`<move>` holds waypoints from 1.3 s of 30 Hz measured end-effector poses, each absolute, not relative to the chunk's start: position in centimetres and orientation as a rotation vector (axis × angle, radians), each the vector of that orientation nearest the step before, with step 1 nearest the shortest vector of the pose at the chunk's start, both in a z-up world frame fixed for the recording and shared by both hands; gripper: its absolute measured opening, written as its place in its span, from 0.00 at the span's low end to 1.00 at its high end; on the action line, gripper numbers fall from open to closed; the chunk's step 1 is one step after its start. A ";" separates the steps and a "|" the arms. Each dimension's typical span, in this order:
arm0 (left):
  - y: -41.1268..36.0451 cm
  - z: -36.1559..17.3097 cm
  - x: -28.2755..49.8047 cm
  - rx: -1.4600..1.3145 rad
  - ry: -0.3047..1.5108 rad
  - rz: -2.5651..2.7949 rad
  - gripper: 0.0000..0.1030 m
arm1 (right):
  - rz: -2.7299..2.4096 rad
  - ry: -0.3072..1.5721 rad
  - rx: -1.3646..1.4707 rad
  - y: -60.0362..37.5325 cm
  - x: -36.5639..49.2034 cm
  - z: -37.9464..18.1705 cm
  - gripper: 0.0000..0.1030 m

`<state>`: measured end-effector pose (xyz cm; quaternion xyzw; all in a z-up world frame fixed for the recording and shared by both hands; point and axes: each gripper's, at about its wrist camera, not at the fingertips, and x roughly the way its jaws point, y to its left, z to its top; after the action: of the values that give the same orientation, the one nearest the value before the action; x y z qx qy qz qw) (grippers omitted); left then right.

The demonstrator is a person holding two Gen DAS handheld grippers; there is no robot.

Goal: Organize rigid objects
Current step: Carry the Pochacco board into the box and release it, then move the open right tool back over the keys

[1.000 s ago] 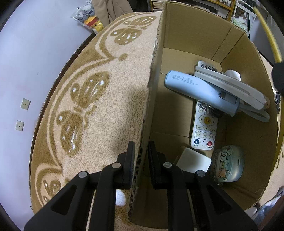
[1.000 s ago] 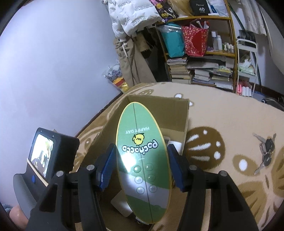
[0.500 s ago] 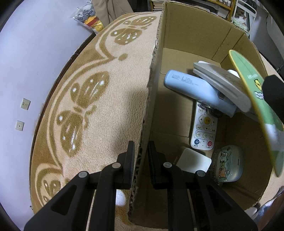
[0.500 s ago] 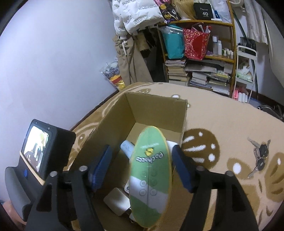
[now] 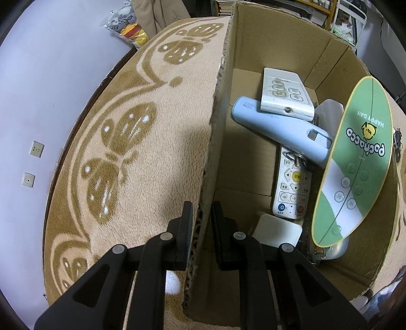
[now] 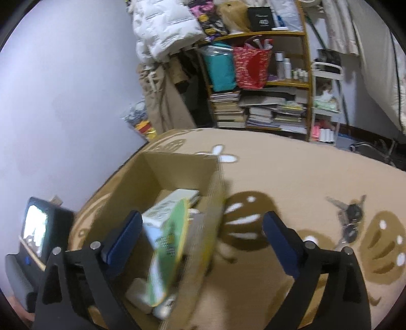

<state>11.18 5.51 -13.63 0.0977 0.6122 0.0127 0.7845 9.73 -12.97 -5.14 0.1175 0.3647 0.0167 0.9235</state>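
Observation:
A cardboard box point(image 5: 276, 38) stands on the rug. My left gripper point(image 5: 201, 226) is shut on the box's left wall point(image 5: 210, 142). Inside lie a light blue device point(image 5: 276, 129), a white remote point(image 5: 284, 94), a second white remote with a yellow button point(image 5: 291, 187), a white square pad point(image 5: 276, 231) and a small round case, mostly hidden. A green oval "pochacco" fan point(image 5: 355, 162) leans against the box's right wall, free of any gripper. My right gripper point(image 6: 203, 236) is open above the box point(image 6: 177, 167), with the green fan point(image 6: 167, 251) below it. A bunch of keys point(image 6: 350, 218) lies on the rug to the right.
The beige rug with brown butterfly patterns point(image 5: 121, 137) runs to a lilac wall point(image 5: 38, 76). A snack bag point(image 5: 127, 22) lies by the wall. A crowded bookshelf point(image 6: 256, 83) and a white trolley point(image 6: 327, 101) stand behind. The left gripper's screen point(image 6: 38, 228) shows at left.
My right gripper opened and let go of the green fan, which dropped into the box against its right wall. The white remote shifted on the blue device. The left gripper has not moved.

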 end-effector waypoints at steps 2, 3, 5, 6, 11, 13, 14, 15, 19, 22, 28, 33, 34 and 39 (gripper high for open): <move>5.5 -13.6 11.2 0.212 1.320 0.027 0.15 | -0.007 0.746 0.231 -14.0 9.8 -5.3 0.98; 5.5 -13.6 11.2 0.212 1.320 0.027 0.15 | -0.026 0.747 0.230 -14.5 9.9 -5.3 0.99; 5.5 -13.6 11.2 0.212 1.320 0.028 0.15 | -0.074 0.742 0.237 -16.0 10.1 -5.6 0.99; 5.5 -13.6 11.2 0.212 1.321 0.028 0.15 | -0.103 0.733 0.251 -16.9 10.1 -5.8 0.99; 5.5 -13.6 11.3 0.211 1.322 0.030 0.15 | -0.187 0.728 0.288 -20.2 10.3 -6.8 0.99; 5.5 -13.5 11.3 0.212 1.321 0.030 0.14 | -0.214 0.731 0.297 -21.4 10.3 -7.2 0.99; 5.5 -13.5 11.3 0.212 1.321 0.030 0.14 | -0.231 0.730 0.297 -21.9 10.5 -7.4 0.99; 5.5 -13.6 11.3 0.213 1.321 0.030 0.15 | -0.250 0.731 0.291 -22.6 10.6 -7.7 0.99; 5.4 -13.6 11.2 0.217 1.320 0.034 0.15 | -0.314 0.748 0.294 -25.2 11.3 -8.7 0.99; 5.3 -13.6 11.2 0.217 1.320 0.034 0.15 | -0.350 0.754 0.322 -27.0 11.5 -9.6 0.99; 5.5 -13.5 11.2 0.205 1.322 0.031 0.15 | -0.412 0.778 0.353 -29.4 11.4 -11.8 0.99; 5.5 -13.5 11.3 0.210 1.321 0.032 0.15 | -0.439 0.827 0.379 -30.4 11.4 -14.3 0.99; 5.6 -13.5 11.3 0.210 1.322 0.032 0.15 | -0.443 0.833 0.378 -30.6 11.4 -14.6 0.99; 5.5 -13.5 11.3 0.211 1.323 0.033 0.15 | -0.442 0.897 0.366 -31.4 11.7 -16.7 0.74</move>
<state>11.30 5.50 -13.53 0.0979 0.6129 0.0155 0.7839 11.66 -31.41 -16.66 0.1743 0.4276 -0.2109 0.8616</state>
